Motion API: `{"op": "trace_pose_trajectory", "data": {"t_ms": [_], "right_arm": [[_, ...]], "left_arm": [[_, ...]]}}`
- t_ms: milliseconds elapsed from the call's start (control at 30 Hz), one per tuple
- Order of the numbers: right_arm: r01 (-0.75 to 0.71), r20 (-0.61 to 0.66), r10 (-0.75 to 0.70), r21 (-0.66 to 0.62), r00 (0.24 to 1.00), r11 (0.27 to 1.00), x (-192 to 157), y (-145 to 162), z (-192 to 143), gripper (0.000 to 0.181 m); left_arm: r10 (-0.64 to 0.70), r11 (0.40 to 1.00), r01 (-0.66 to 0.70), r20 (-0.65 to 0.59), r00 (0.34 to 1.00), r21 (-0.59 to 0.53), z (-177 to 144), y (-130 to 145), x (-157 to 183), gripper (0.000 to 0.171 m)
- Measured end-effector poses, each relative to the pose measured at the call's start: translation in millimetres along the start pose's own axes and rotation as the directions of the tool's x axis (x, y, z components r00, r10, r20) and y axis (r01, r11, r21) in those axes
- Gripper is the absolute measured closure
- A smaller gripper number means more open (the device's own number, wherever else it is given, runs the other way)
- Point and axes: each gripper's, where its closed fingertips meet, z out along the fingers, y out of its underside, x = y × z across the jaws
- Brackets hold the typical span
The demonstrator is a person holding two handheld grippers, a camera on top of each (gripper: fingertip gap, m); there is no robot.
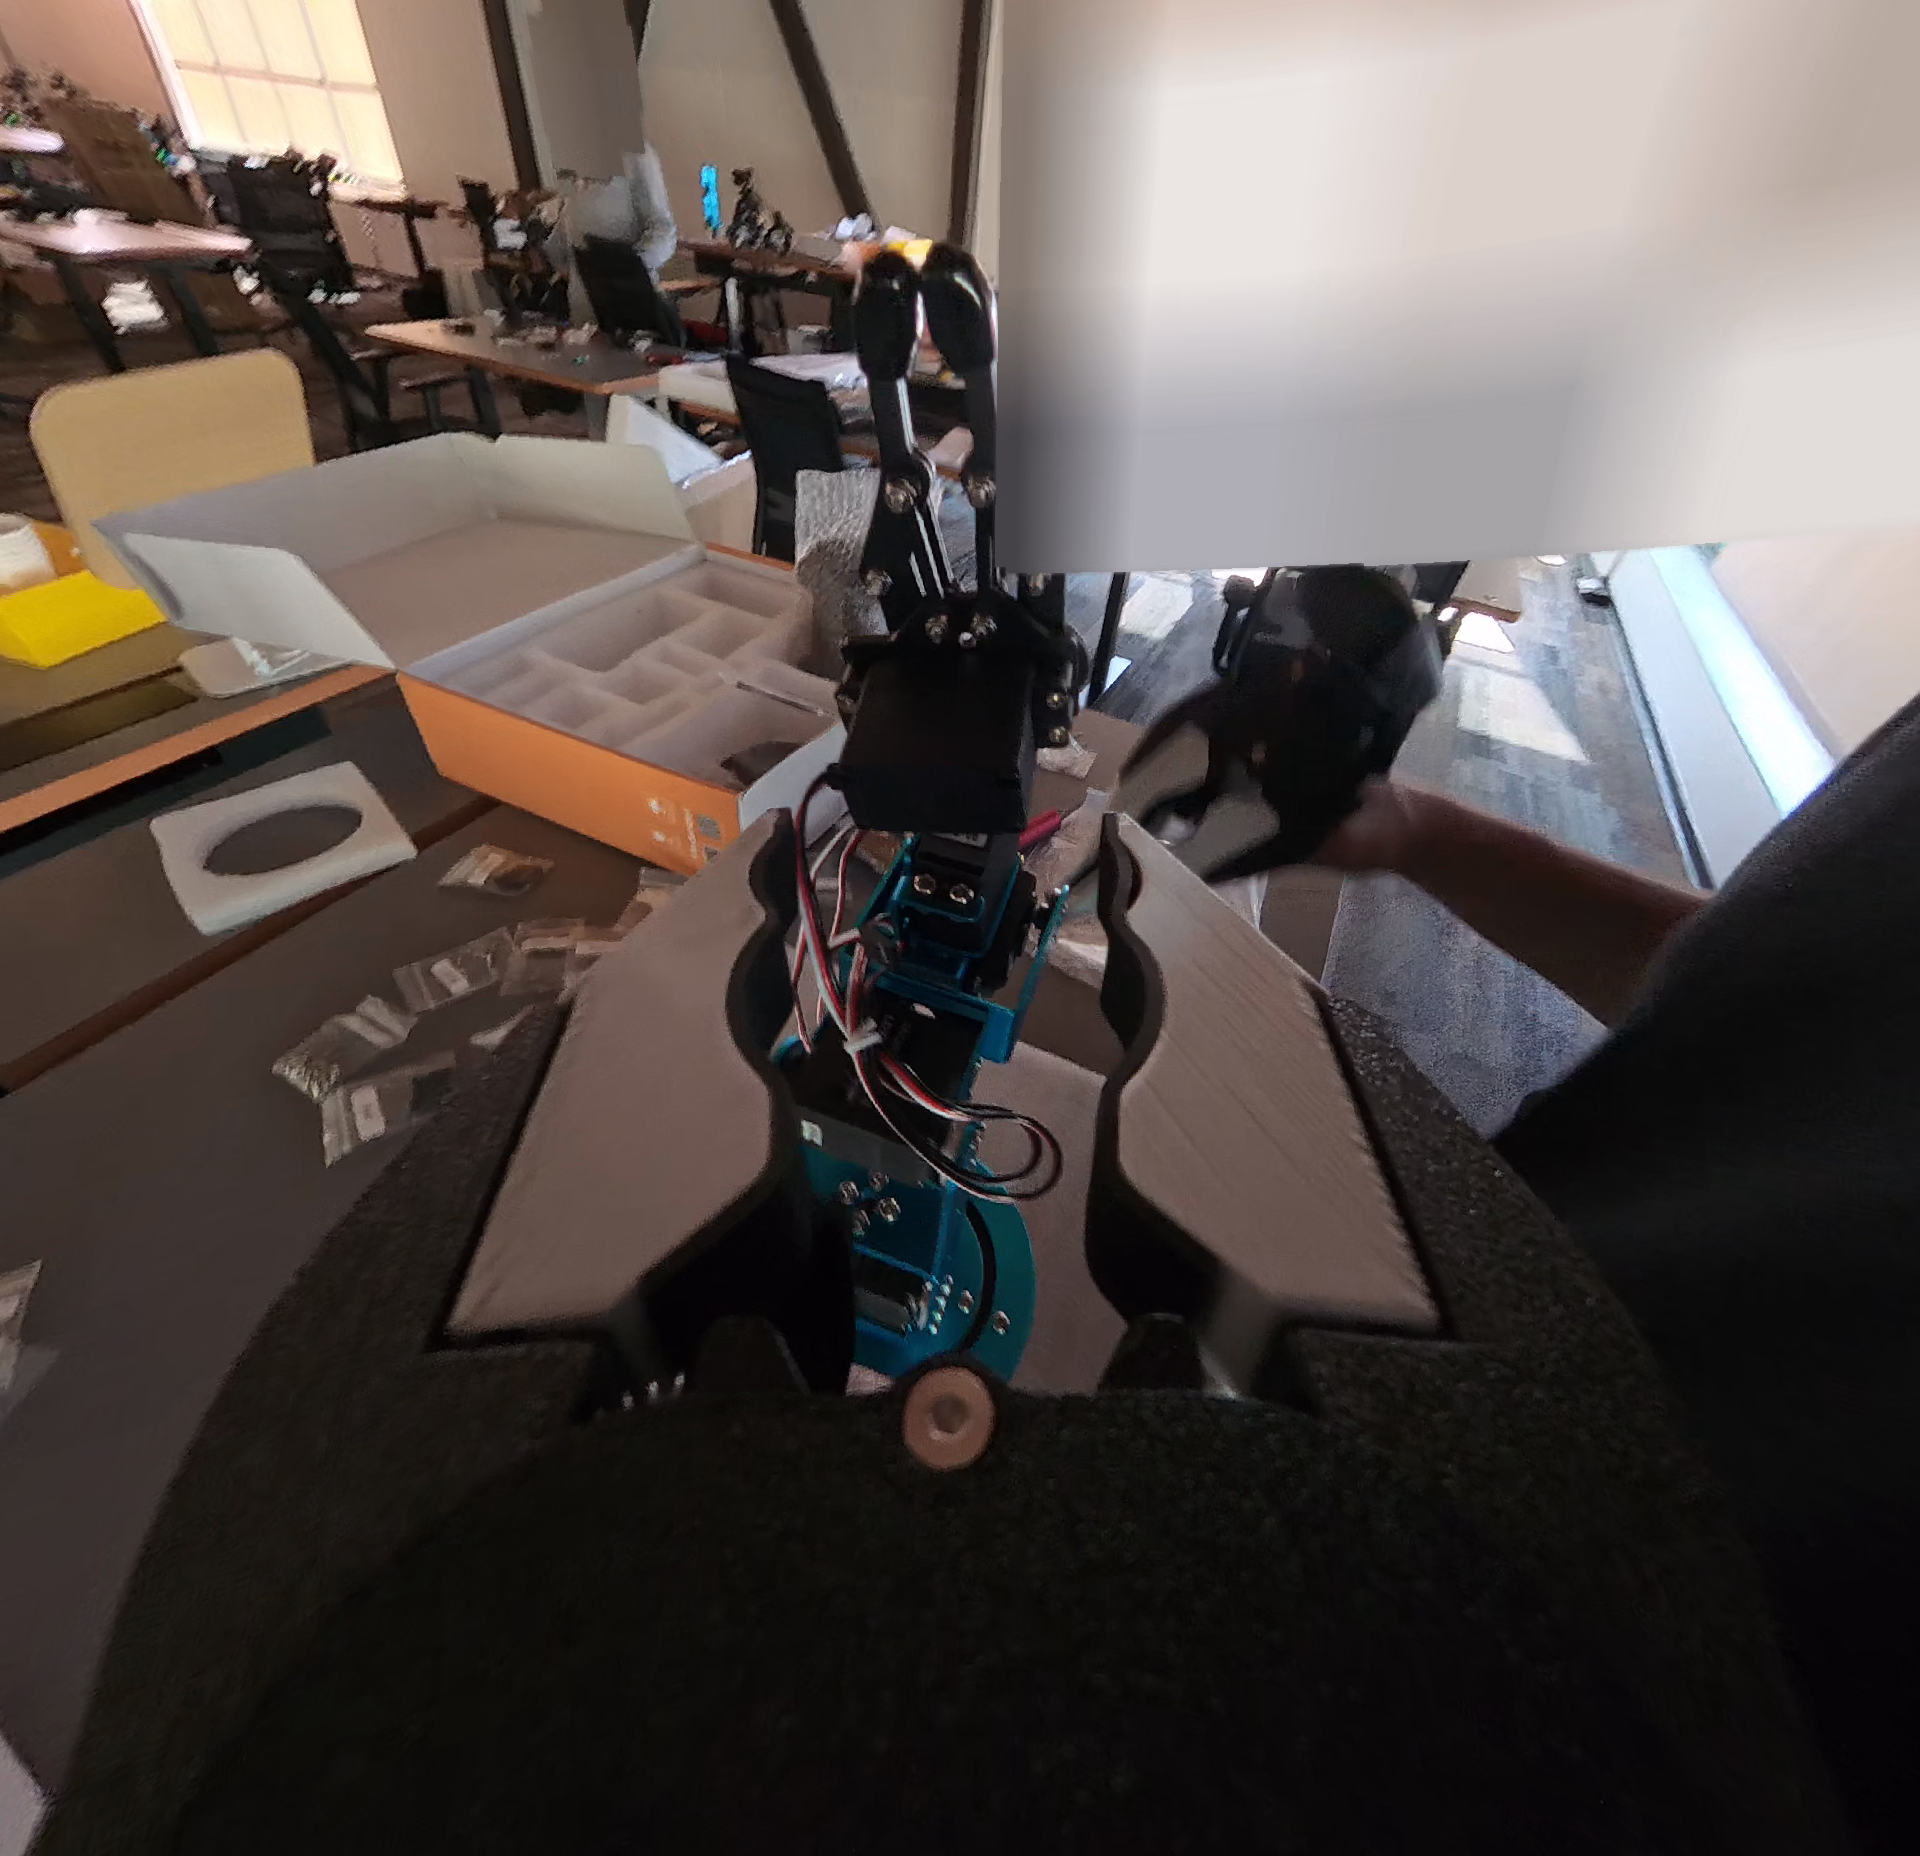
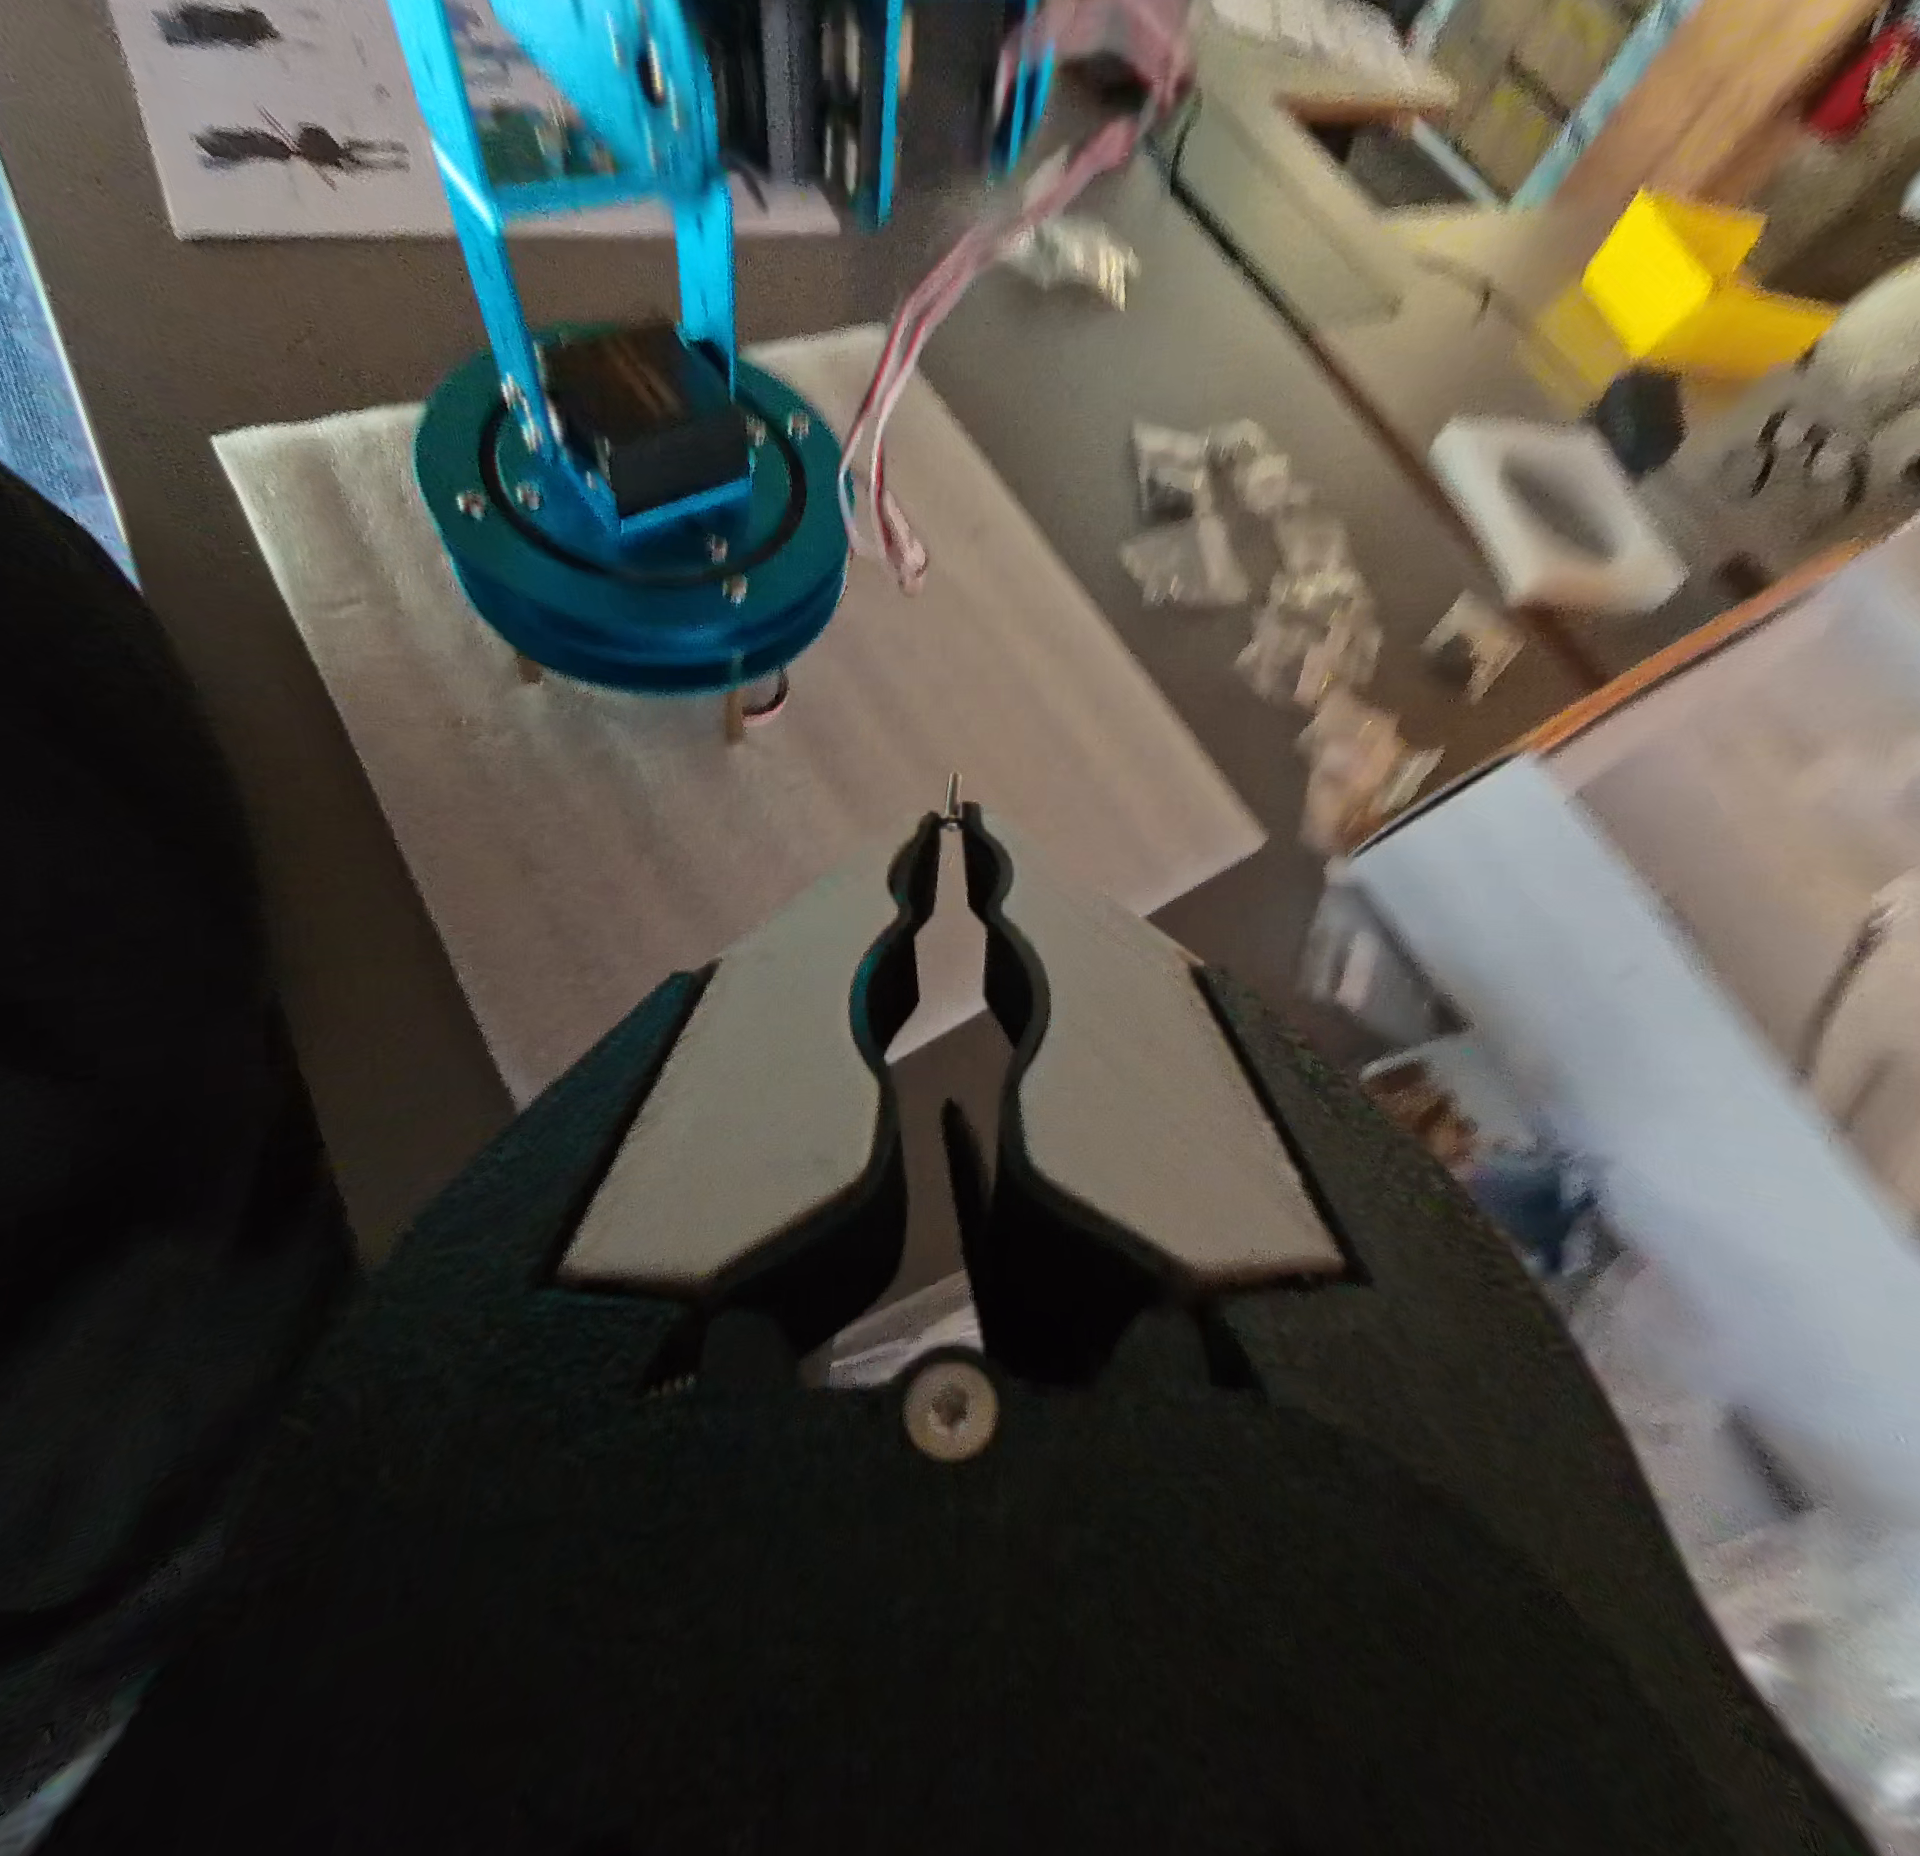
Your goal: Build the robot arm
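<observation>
A small blue metal robot arm [image 1: 940, 985] with red, white and black wires stands between the fingers of my left gripper [image 1: 935, 840]. The jaws are wide apart on either side of its body, with a gap on the right side. Its black claw [image 1: 925, 320] points up, closed. In the right wrist view its round blue base [image 2: 634, 528] stands on a white foam sheet [image 2: 987, 726]. My right gripper [image 2: 951, 832] is shut on a tiny metal screw [image 2: 952, 796], just in front of the base and above the sheet. The right gripper also shows in the left wrist view [image 1: 1299, 726], held by a hand.
An open orange box with a white foam tray [image 1: 582, 663] lies at the left. Several small clear parts bags [image 2: 1268, 580] and a white foam ring [image 2: 1548, 518] lie on the dark table. A yellow box [image 2: 1652, 279] and a printed paper sheet [image 2: 281, 92] lie farther off. My right fingertips sit around 25 cm from my left ones.
</observation>
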Motion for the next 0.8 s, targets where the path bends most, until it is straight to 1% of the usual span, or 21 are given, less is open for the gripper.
{"op": "trace_pose_trajectory", "data": {"t_ms": [67,233,267,333,433,533,600,667,800], "right_arm": [[0.064,0.018,-0.065,0.051,0.998,0.997,13,-33,-13,0.177],[0.156,0.155,-0.182,0.165,0.971,0.974,23,-113,-33,0.178],[0.165,0.204,-0.201,0.181,0.958,0.969,21,-125,-33,0.178],[0.225,0.232,-0.271,0.206,0.934,0.952,26,-142,-30,0.177],[0.249,0.354,-0.317,0.224,0.880,0.942,23,-150,-22,0.177],[0.247,0.452,-0.355,0.281,0.818,0.927,19,-157,-20,0.177],[0.220,0.520,-0.345,0.287,0.782,0.932,17,-158,-20,0.177],[0.200,0.559,-0.358,0.324,0.748,0.925,13,-163,-23,0.177],[0.232,0.610,-0.357,0.277,0.707,0.932,9,-161,-19,0.178]], "left_arm": [[-0.003,1.000,0.003,-0.022,1.000,0.015,2,-1,-4,0.111],[-0.035,0.999,0.038,-0.083,0.996,0.029,14,5,-10,0.101],[-0.045,0.998,0.047,-0.086,0.995,0.032,17,6,-9,0.099],[-0.048,0.997,0.054,-0.095,0.994,0.053,20,3,-3,0.098],[-0.024,0.996,0.028,-0.044,0.999,0.089,23,-3,1,0.099],[-0.021,0.998,0.020,0.026,0.999,0.062,28,5,-4,0.101],[-0.042,0.998,0.041,0.032,0.999,0.042,31,11,-2,0.100],[-0.052,0.997,0.049,0.051,0.997,0.057,32,11,-1,0.100],[-0.072,0.994,0.066,0.077,0.994,0.085,33,9,-4,0.103]]}}
